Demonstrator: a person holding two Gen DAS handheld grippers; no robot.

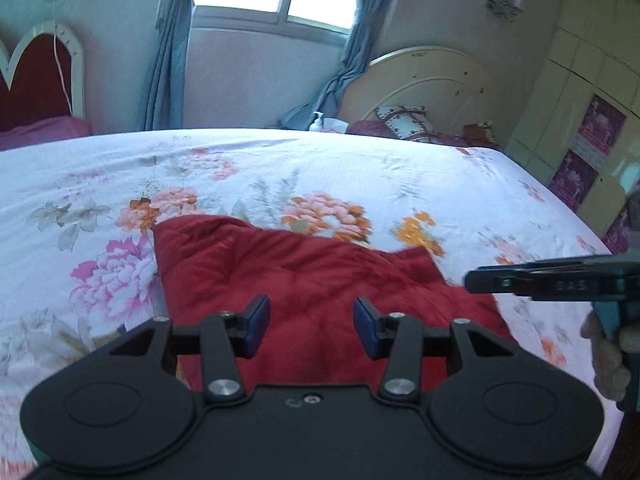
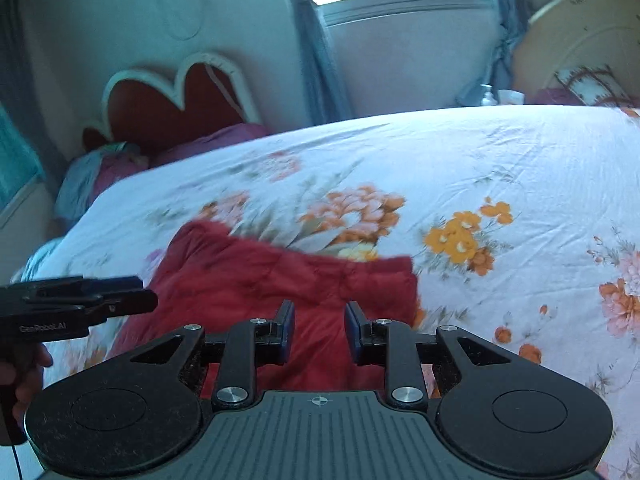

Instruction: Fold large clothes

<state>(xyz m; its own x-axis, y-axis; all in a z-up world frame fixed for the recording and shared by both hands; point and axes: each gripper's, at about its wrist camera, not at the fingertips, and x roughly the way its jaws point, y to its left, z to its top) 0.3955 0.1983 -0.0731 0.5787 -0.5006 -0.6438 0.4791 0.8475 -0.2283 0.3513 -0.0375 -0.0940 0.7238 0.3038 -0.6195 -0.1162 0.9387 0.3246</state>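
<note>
The red garment (image 1: 312, 280) lies on the bed (image 1: 360, 168), on the flowered sheet, near the edge where you stand. It looks already folded at least one time, because its shape is compact with two far corners. Your left hand-held gripper (image 1: 311, 328) hovers over the near middle of the cloth with its jaws apart and nothing between them. Your right hand-held gripper (image 2: 320, 330) is also open and empty, above the right half of the garment.

For the next fold, I think you should lower each gripper to one near corner, take only the top layers, and close the jaws fully before lifting. Move both hands together and at the same height, so the edge stays straight and the thick cloth does not slide on the sheet.

The left wrist view shows the left edge of the garment and its far left corner clearly. The right wrist view shows the far right corner and the bare sheet beside it. Each view also shows the other gripper from the side, which its own camera cannot give. The nearest edge of the cloth is hidden under the grippers in both views.
</note>
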